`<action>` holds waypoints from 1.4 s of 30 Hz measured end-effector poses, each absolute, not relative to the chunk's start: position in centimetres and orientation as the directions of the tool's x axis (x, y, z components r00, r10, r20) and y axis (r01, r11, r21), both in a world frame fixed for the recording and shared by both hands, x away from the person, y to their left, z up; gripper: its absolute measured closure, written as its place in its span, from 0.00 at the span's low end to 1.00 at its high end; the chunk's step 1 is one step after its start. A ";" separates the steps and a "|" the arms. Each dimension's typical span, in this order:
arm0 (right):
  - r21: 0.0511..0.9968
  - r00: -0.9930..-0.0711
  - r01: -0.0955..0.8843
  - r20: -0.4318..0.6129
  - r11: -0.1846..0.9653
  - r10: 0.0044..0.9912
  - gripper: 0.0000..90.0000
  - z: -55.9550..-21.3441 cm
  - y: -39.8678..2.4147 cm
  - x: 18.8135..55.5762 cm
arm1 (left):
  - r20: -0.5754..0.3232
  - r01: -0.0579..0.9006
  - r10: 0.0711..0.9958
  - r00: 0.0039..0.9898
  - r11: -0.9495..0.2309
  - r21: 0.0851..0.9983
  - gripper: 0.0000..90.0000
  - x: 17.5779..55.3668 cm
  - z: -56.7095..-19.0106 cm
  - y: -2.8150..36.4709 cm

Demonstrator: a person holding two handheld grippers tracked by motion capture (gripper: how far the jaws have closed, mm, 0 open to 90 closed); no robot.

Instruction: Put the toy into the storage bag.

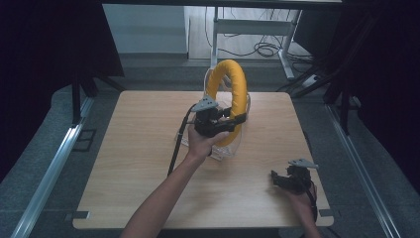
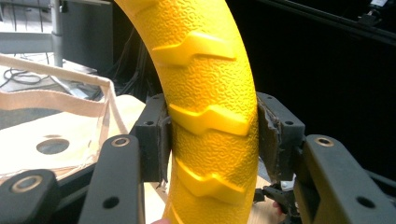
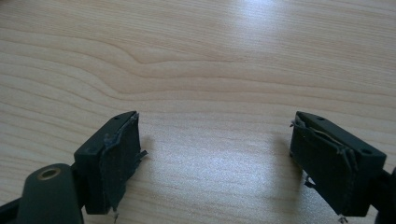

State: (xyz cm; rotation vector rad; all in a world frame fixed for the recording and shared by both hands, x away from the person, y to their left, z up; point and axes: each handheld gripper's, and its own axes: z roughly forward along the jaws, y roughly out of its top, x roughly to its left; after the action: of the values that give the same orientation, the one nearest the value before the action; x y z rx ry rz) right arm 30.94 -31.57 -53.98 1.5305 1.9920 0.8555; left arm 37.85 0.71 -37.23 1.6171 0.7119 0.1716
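Bag [image 1: 233, 148] of clear plastic stands near the middle of the table [image 1: 138, 163], just right of my left hand [image 1: 200, 144]. I see my left gripper [image 1: 233, 119] clamped on the yellow ring [image 1: 236, 84]: both pads press its textured sides in the left gripper view [image 2: 212, 121]. The ring stands upright, its lower part inside the bag. At the table's near right corner, my right gripper [image 1: 285, 179] rests low over bare wood, jaws wide apart with nothing between them [image 3: 215, 158].
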 end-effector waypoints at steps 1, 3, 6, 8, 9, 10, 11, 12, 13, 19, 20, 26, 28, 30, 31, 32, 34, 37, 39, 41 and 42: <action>0.726 -0.256 0.665 -0.001 0.177 0.967 0.18 -54.0 -31.6 30.9 | -0.289 0.348 0.535 0.794 -0.009 0.937 0.57 37.9 -37.3 0.7; 0.726 -0.257 0.664 -0.002 0.178 0.966 0.18 -54.0 -31.6 30.9 | -0.292 0.353 0.539 0.790 -0.009 0.936 0.57 38.0 -37.5 0.7; 0.726 -0.257 0.664 -0.002 0.178 0.966 0.18 -54.0 -31.6 30.9 | -0.303 0.365 0.543 0.783 -0.008 0.931 0.57 38.2 -37.9 0.7; 0.726 -0.257 0.664 -0.002 0.178 0.966 0.18 -54.0 -31.6 30.9 | -0.314 0.376 0.543 0.779 -0.003 0.927 0.57 38.4 -38.2 0.8; 0.726 -0.257 0.664 -0.002 0.178 0.966 0.18 -54.0 -31.6 30.9 | -0.319 0.382 0.544 0.776 -0.002 0.924 0.57 38.5 -38.4 0.8; 0.726 -0.258 0.665 -0.002 0.179 0.966 0.18 -54.0 -31.6 30.9 | -0.329 0.391 0.544 0.772 0.002 0.921 0.57 38.7 -38.6 0.9; 0.726 -0.257 0.665 -0.002 0.179 0.966 0.18 -54.0 -31.6 30.9 | -0.335 0.397 0.544 0.769 0.004 0.918 0.57 38.7 -38.7 1.0; 0.726 -0.257 0.665 -0.002 0.178 0.966 0.18 -54.0 -31.6 30.9 | -0.342 0.404 0.544 0.766 0.005 0.915 0.57 38.9 -38.9 1.0; 0.726 -0.257 0.665 -0.002 0.179 0.966 0.18 -54.0 -31.6 30.9 | -0.346 0.409 0.544 0.764 0.006 0.913 0.57 39.0 -39.1 1.1; 0.726 -0.258 0.664 -0.003 0.180 0.966 0.18 -54.0 -31.6 30.9 | -0.364 0.426 0.547 0.754 0.015 0.904 0.57 39.3 -39.9 1.3; 0.726 -0.258 0.664 -0.004 0.180 0.966 0.18 -54.0 -31.6 30.9 | -0.369 0.430 0.547 0.751 0.019 0.903 0.57 39.4 -40.0 1.4; 0.726 -0.258 0.664 -0.004 0.180 0.966 0.18 -54.0 -31.6 30.9 | -0.367 0.432 0.547 0.752 0.012 0.902 0.57 39.3 -40.1 1.3; 0.726 -0.258 0.664 -0.003 0.180 0.966 0.18 -54.0 -31.6 30.9 | -0.369 0.433 0.548 0.750 0.014 0.901 0.57 39.4 -40.1 1.4; 0.726 -0.258 0.664 -0.003 0.180 0.966 0.18 -54.0 -31.6 30.9 | -0.365 0.432 0.545 0.755 0.005 0.902 0.56 39.4 -40.2 1.3; 0.726 -0.258 0.664 -0.003 0.180 0.966 0.18 -54.0 -31.6 30.9 | -0.359 0.428 0.546 0.757 0.000 0.904 0.56 39.4 -40.2 1.2; 0.726 -0.258 0.664 -0.004 0.180 0.966 0.18 -54.0 -31.6 30.9 | -0.348 0.422 0.551 0.758 -0.009 0.906 0.56 39.3 -40.2 1.1; 0.726 -0.258 0.664 -0.004 0.180 0.966 0.18 -54.0 -31.6 30.9 | -0.292 0.387 0.583 0.758 -0.042 0.921 0.55 39.0 -40.1 0.8; 0.726 -0.257 0.665 0.000 0.177 0.966 0.18 -54.0 -31.6 30.9 | -0.220 0.348 0.615 0.757 -0.095 0.933 0.51 38.6 -39.7 0.4; 0.725 -0.257 0.665 0.000 0.177 0.967 0.18 -54.0 -31.6 30.9 | -0.220 0.345 0.607 0.763 -0.095 0.934 0.46 38.4 -39.5 0.3; 0.725 -0.257 0.665 0.000 0.177 0.967 0.18 -54.0 -31.6 30.9 | -0.223 0.341 0.599 0.769 -0.090 0.936 0.43 38.2 -39.2 0.3; 0.725 -0.257 0.665 0.000 0.177 0.966 0.18 -54.0 -31.6 30.9 | -0.222 0.340 0.597 0.771 -0.091 0.936 0.41 38.1 -39.1 0.3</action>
State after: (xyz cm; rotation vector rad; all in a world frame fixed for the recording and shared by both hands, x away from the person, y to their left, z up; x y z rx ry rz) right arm 30.93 -31.56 -53.96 1.5323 1.9925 0.8559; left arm 38.12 0.34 -39.12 1.6981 0.7454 0.2514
